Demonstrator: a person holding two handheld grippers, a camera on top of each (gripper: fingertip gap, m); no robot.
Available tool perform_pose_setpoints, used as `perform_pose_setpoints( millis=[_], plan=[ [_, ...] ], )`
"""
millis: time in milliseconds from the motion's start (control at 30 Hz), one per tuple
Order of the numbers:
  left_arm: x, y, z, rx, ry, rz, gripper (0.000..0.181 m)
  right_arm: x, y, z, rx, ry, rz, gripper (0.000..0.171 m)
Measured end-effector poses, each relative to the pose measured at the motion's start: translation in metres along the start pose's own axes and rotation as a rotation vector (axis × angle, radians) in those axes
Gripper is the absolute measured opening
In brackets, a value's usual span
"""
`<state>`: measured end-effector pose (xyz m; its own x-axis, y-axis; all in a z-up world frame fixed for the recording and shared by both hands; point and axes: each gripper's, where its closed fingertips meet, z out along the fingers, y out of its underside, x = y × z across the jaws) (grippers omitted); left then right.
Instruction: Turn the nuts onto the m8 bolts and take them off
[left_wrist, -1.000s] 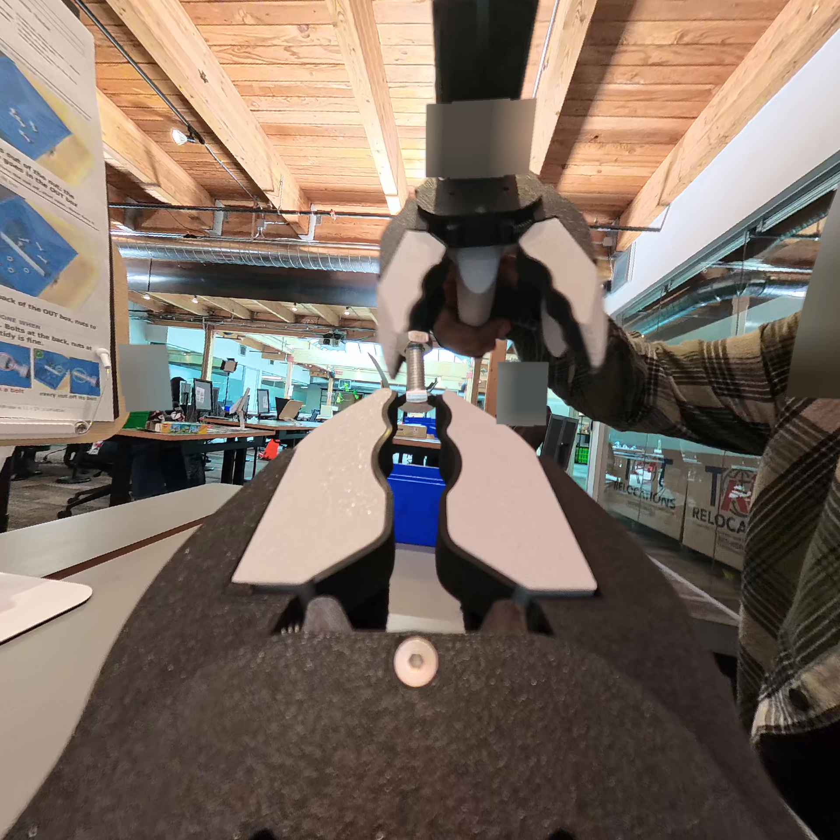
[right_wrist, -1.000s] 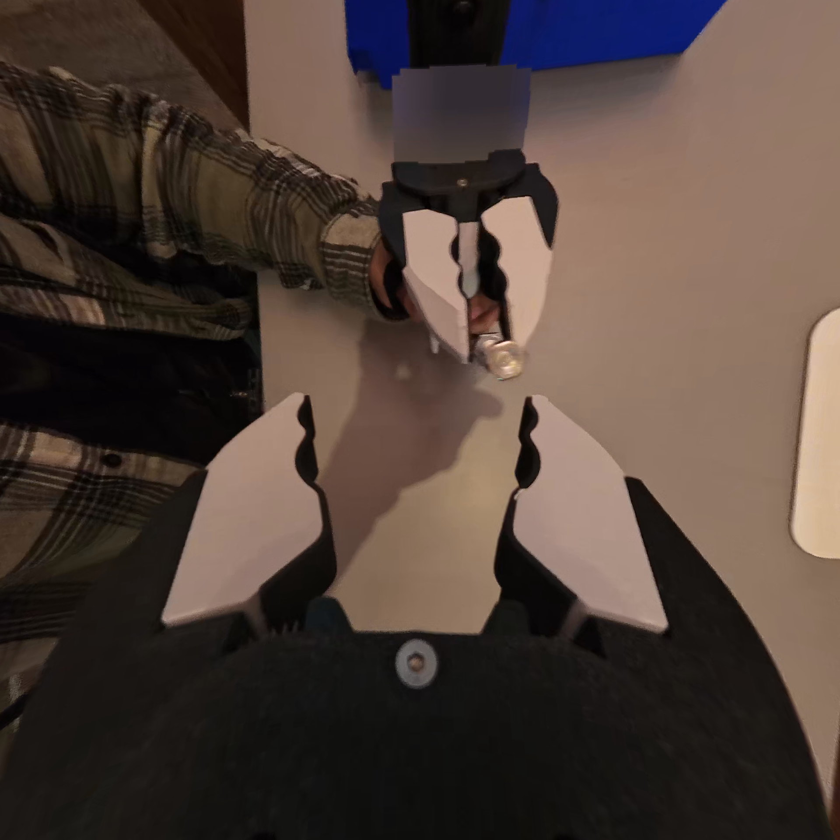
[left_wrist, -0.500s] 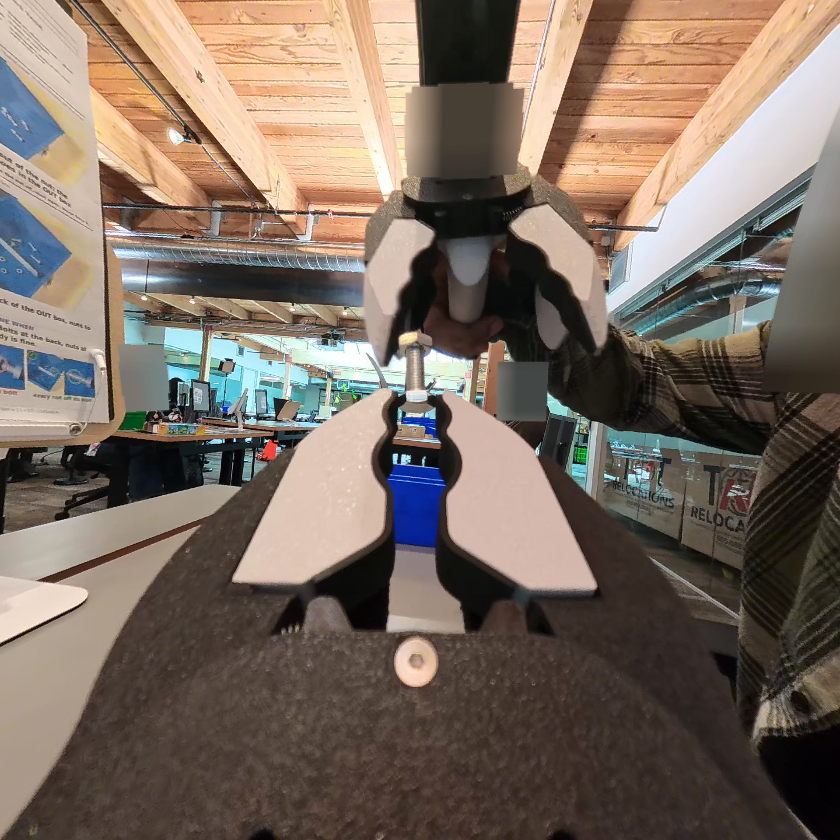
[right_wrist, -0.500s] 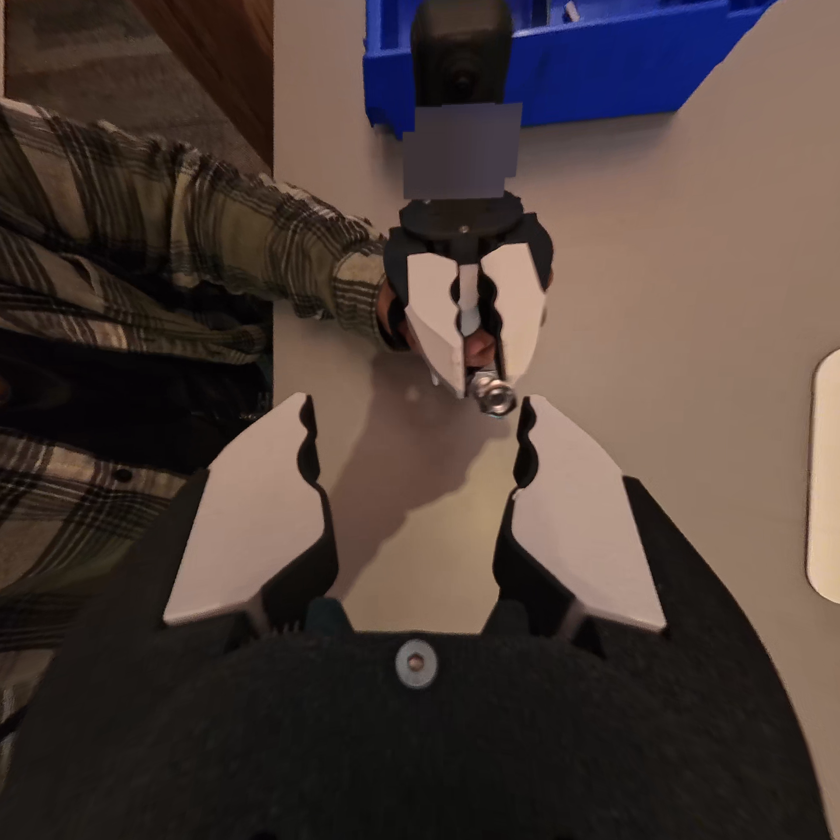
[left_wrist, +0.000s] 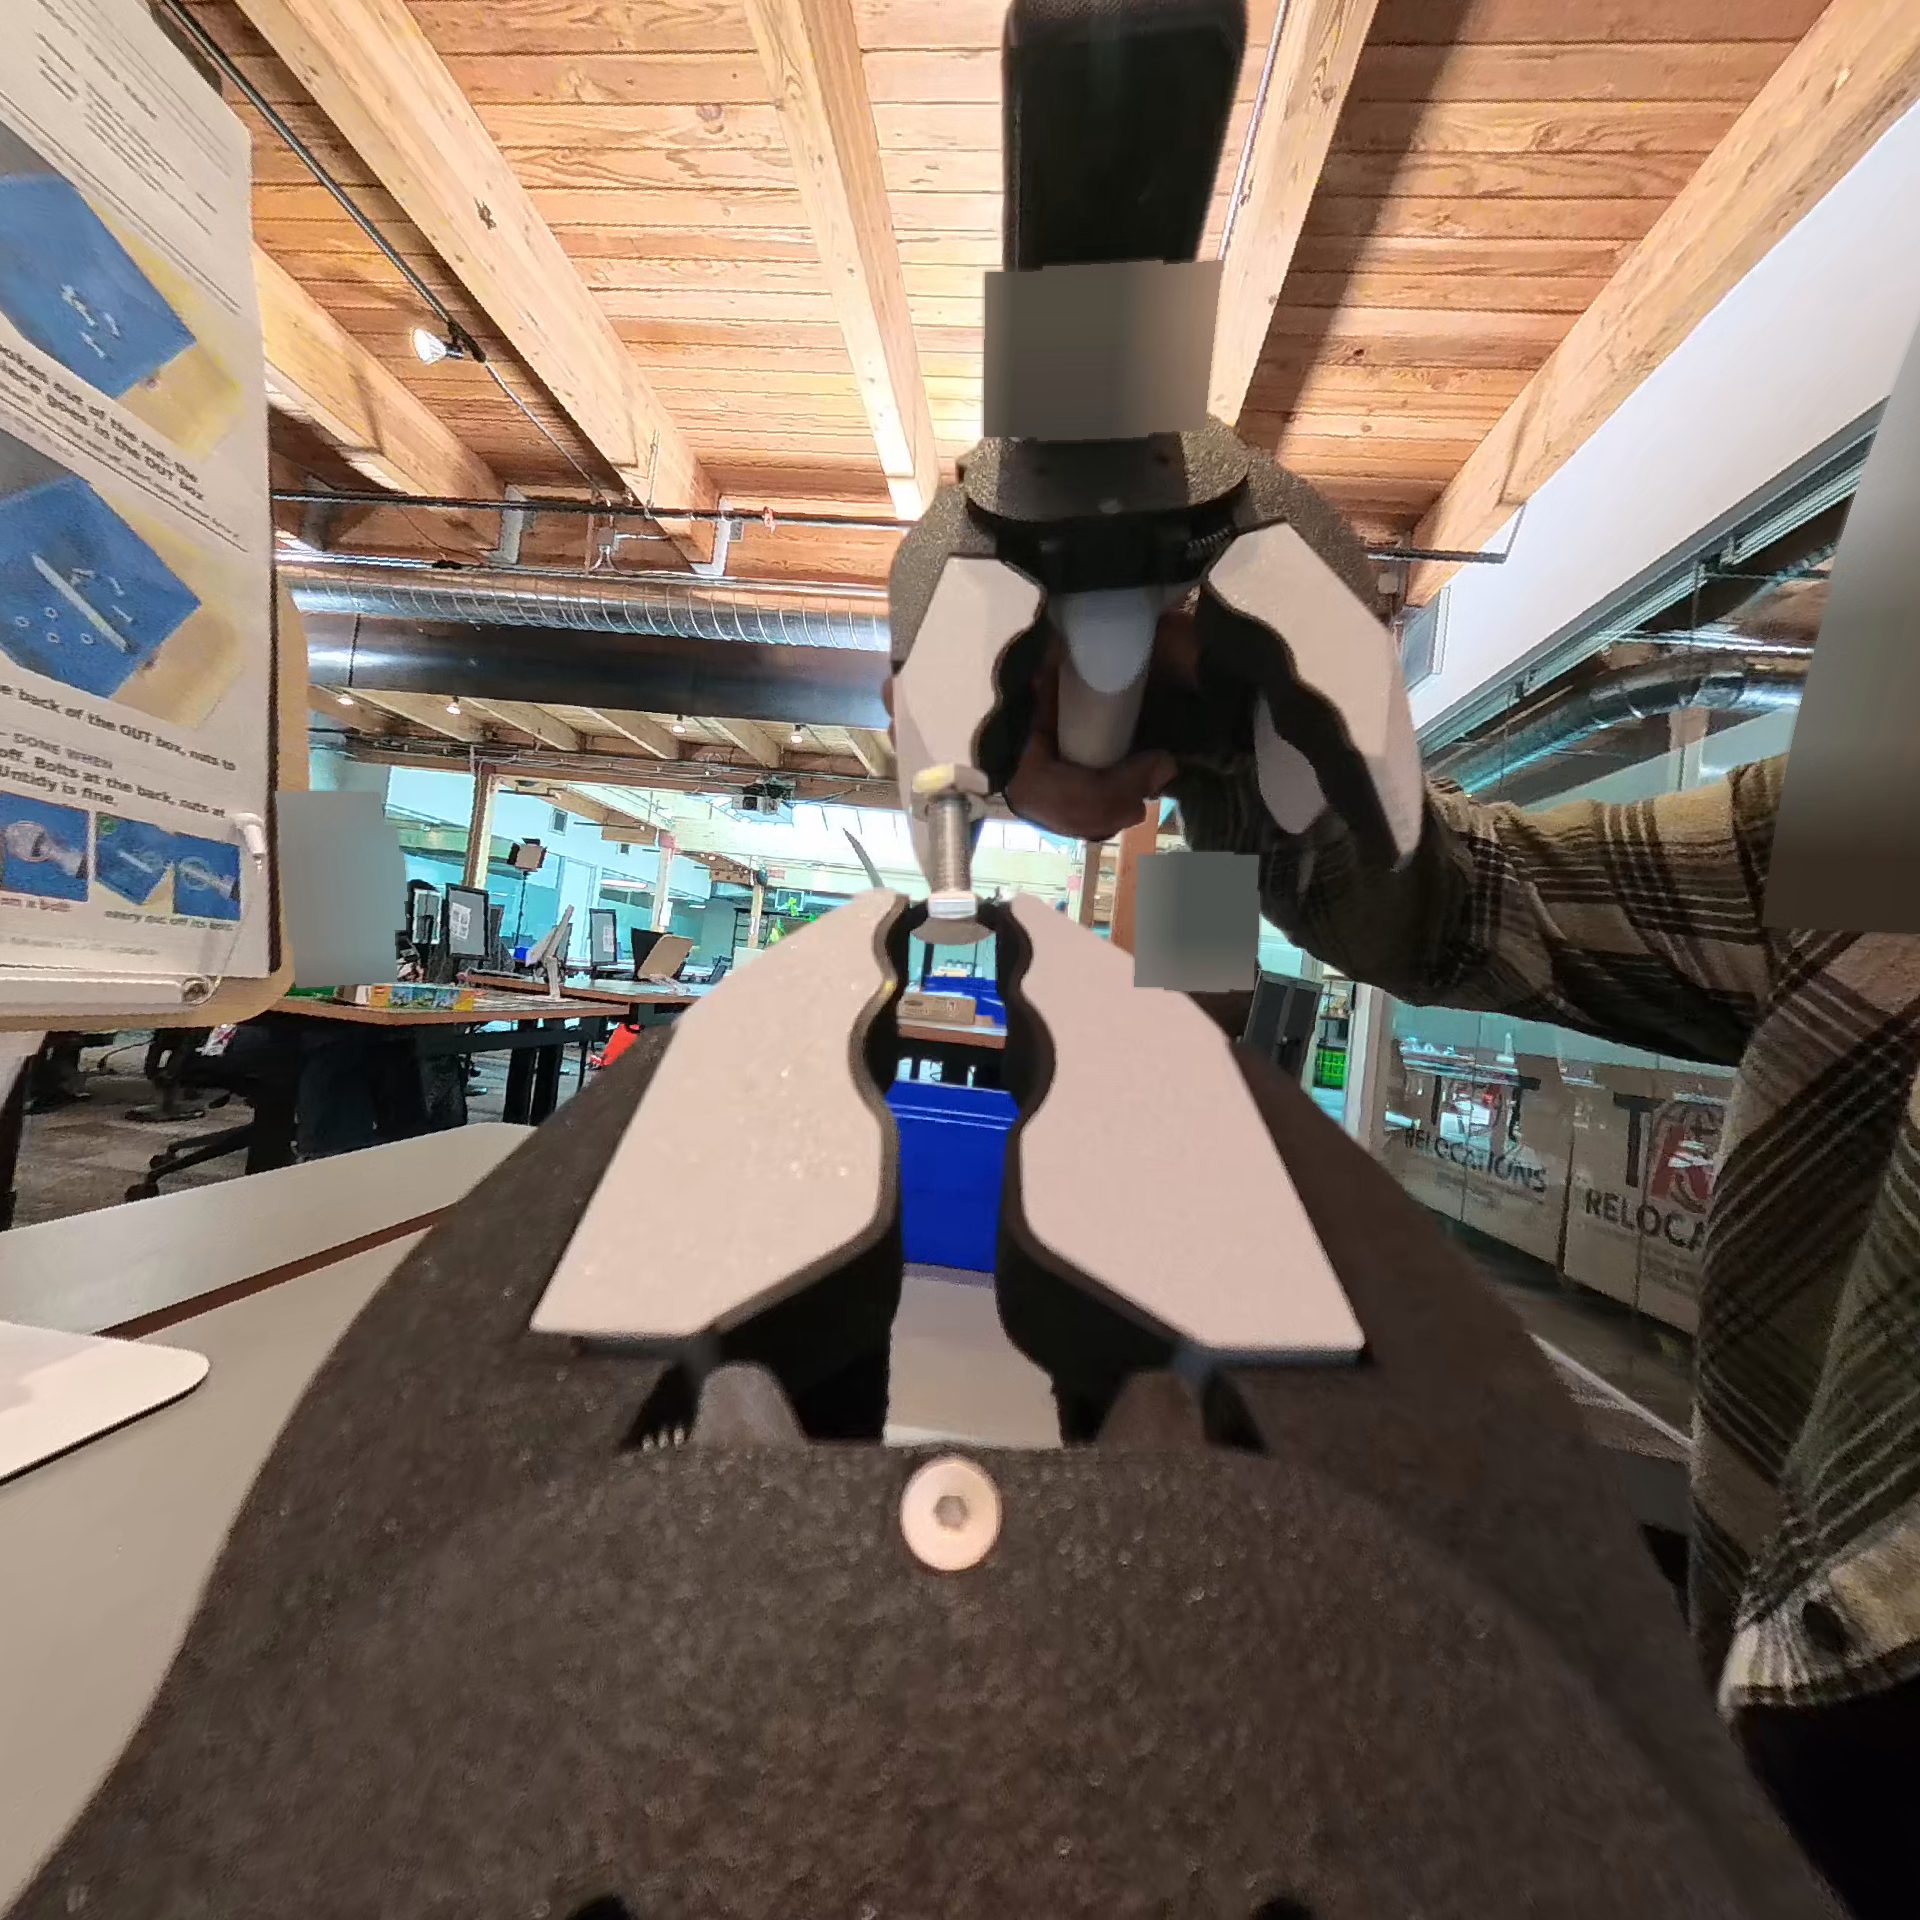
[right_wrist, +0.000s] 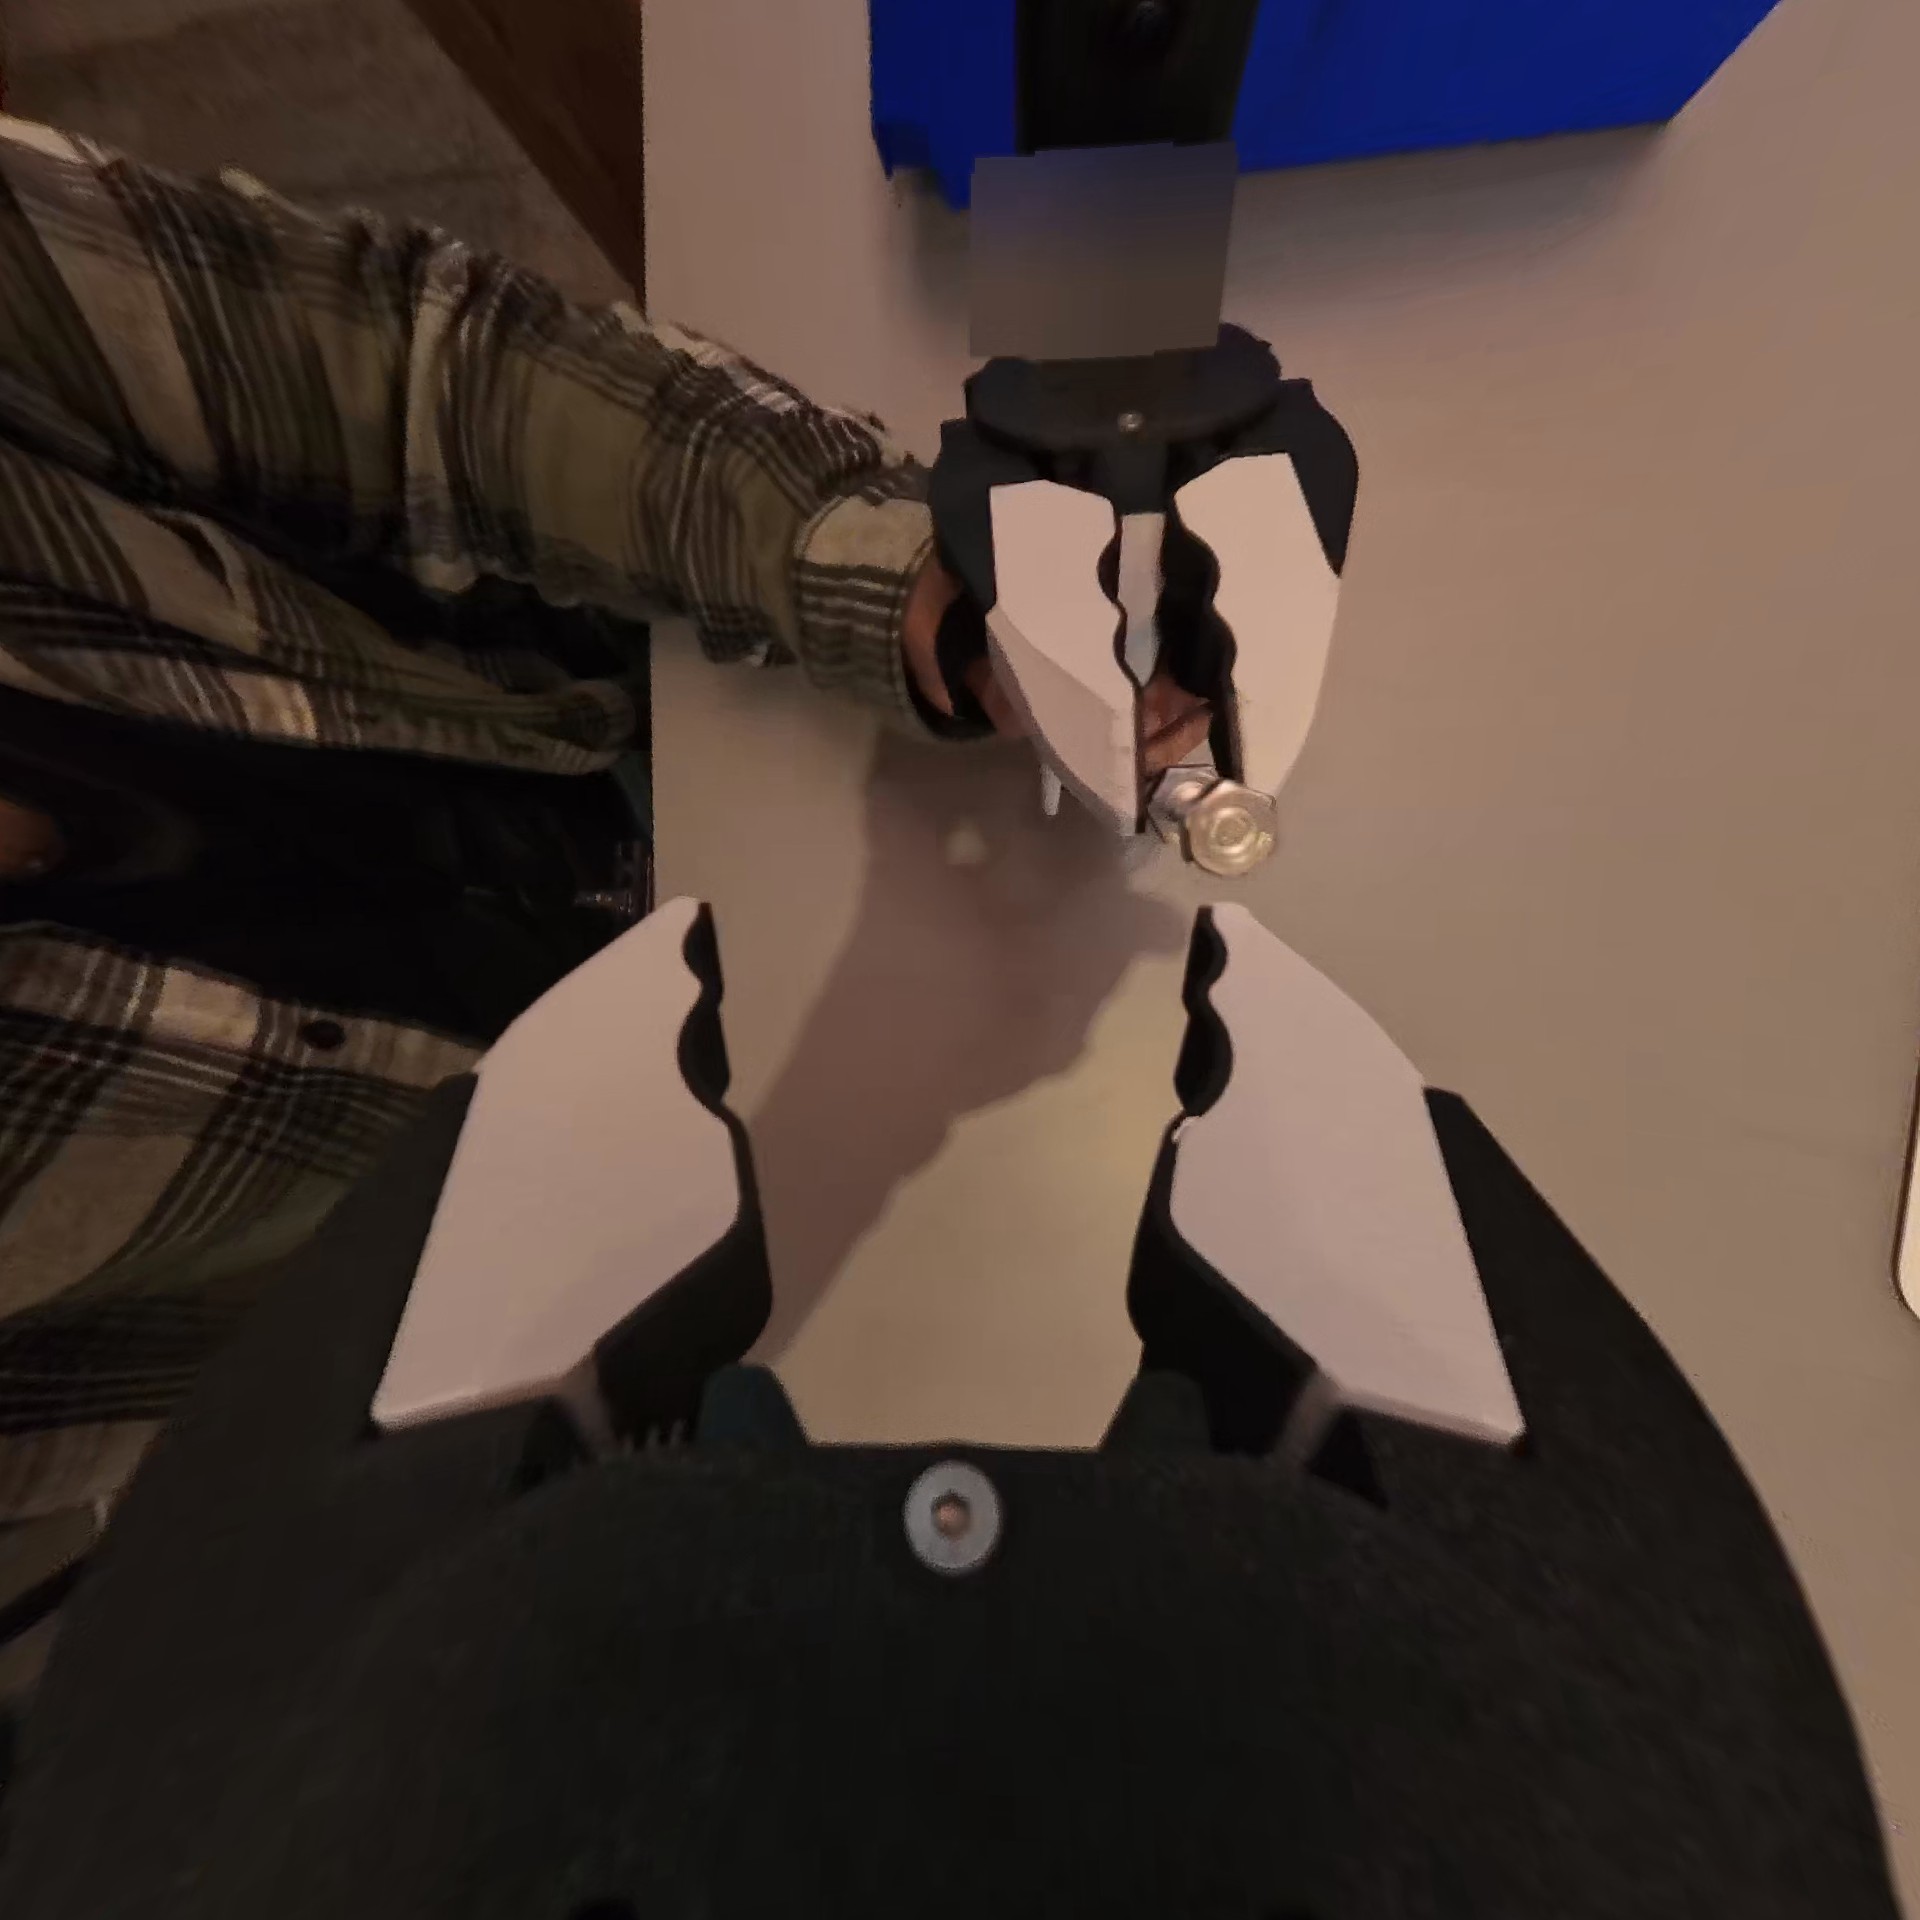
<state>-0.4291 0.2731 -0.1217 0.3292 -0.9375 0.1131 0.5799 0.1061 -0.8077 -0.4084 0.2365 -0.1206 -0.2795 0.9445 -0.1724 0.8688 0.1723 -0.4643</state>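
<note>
In the left wrist view my left gripper (left_wrist: 951, 920) is shut on the head end of a silver M8 bolt (left_wrist: 948, 847). The bolt stands upright from the fingertips. A nut (left_wrist: 945, 779) sits at its top end. My right gripper (left_wrist: 1148, 805) hangs above it, open and empty, with one fingertip right beside the nut. In the right wrist view my right gripper (right_wrist: 951, 914) is open. The left gripper (right_wrist: 1195, 800) points toward it with the bolt's nut end (right_wrist: 1231, 831) just beyond my right fingertip.
A blue bin (right_wrist: 1455, 83) stands at the far side of the grey table (right_wrist: 1610, 623); it also shows in the left wrist view (left_wrist: 951, 1164). A white pad (left_wrist: 83, 1392) lies to one side. An instruction sheet (left_wrist: 114, 520) stands at the left. A plaid sleeve (right_wrist: 416, 468) crosses the table edge.
The right gripper stays open and has shifted slightly, so the bolt's nut end now sits nearer its right fingertip. The left gripper keeps its hold on the bolt.
</note>
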Motion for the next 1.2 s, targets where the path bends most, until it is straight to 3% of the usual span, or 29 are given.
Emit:
perform_pose_setpoints(
  millis=[167,367,500,567,633,800,900,933,1067,1133,1200],
  plan=[
    [0.002,0.001,0.002,-0.005,0.005,0.007,0.015,0.009,-0.016,-0.004,0.082,0.018,0.006,0.085],
    [-0.001,-0.003,-0.002,0.014,-0.006,0.001,0.015,0.005,-0.003,0.0,0.002,0.031,0.004,0.087],
    [0.002,-0.001,0.001,0.003,0.005,0.005,0.015,0.01,-0.02,-0.003,0.097,0.016,0.013,0.085],
    [0.0,0.0,0.0,-0.003,-0.005,0.012,0.015,0.005,-0.013,0.002,0.054,0.011,-0.002,0.092],
    [-0.001,-0.003,-0.002,0.012,-0.01,0.006,0.015,0.0,-0.002,0.002,-0.001,-0.007,-0.001,0.086],
    [0.002,0.0,0.001,0.002,0.003,0.006,0.015,0.011,-0.021,-0.004,0.1,0.015,0.014,0.086],
    [0.0,0.002,0.0,-0.014,-0.01,0.017,0.014,0.006,-0.007,0.003,0.018,0.02,-0.008,0.092],
    [-0.001,0.0,-0.001,-0.004,-0.016,0.014,0.014,0.004,-0.001,0.003,-0.019,0.012,-0.008,0.087],
    [0.0,0.0,0.0,0.0,-0.005,0.008,0.015,0.017,-0.012,-0.006,0.045,0.064,0.006,0.089],
    [0.0,0.001,0.001,-0.003,-0.005,0.008,0.015,0.011,-0.02,-0.006,0.093,0.007,0.018,0.086],
    [-0.001,0.002,0.0,-0.01,-0.012,0.013,0.014,0.006,-0.011,0.001,0.039,0.002,0.004,0.092]
  ],
)
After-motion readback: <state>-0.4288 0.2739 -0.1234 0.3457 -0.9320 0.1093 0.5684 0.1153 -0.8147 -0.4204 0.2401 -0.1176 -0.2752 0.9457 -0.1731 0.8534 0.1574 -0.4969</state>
